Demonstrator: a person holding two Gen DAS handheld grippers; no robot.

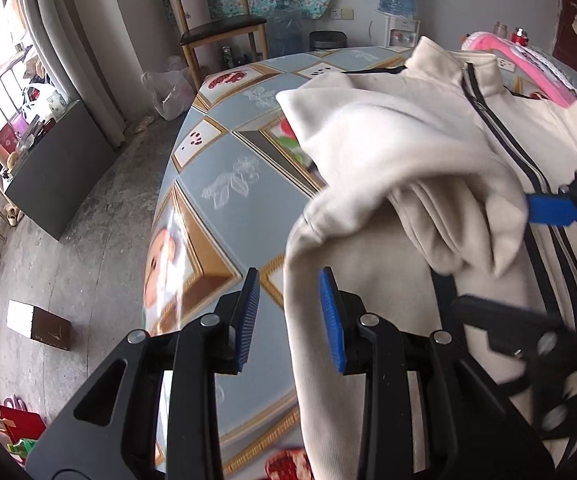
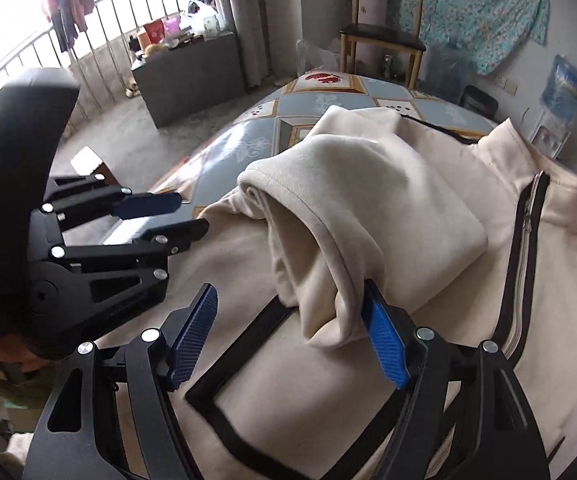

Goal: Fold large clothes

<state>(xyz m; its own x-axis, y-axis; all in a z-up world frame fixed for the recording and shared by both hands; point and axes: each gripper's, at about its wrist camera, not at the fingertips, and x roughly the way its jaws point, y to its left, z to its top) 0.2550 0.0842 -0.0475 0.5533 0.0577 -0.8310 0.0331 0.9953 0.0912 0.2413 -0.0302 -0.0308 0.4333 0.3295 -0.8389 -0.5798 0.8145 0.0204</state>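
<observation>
A cream zip-up jacket (image 1: 416, 128) with black trim lies on a patterned table (image 1: 224, 200). Its left sleeve (image 2: 352, 184) is folded across the chest, cuff hanging loose. My left gripper (image 1: 290, 312) is open at the jacket's left side edge, with nothing between its pads. My right gripper (image 2: 288, 336) is open above the jacket front; the sleeve cuff (image 2: 328, 312) rests against its right pad (image 2: 384, 340). The left gripper also shows in the right wrist view (image 2: 176, 216), and the right gripper's pad shows in the left wrist view (image 1: 548, 208).
A wooden chair (image 1: 216, 20) stands behind the table. A dark cabinet (image 1: 60, 168) stands by the window. A small box (image 1: 40, 324) lies on the floor. Pink and blue items (image 1: 536, 68) lie at the table's far right. A water dispenser (image 1: 400, 8) stands at the back wall.
</observation>
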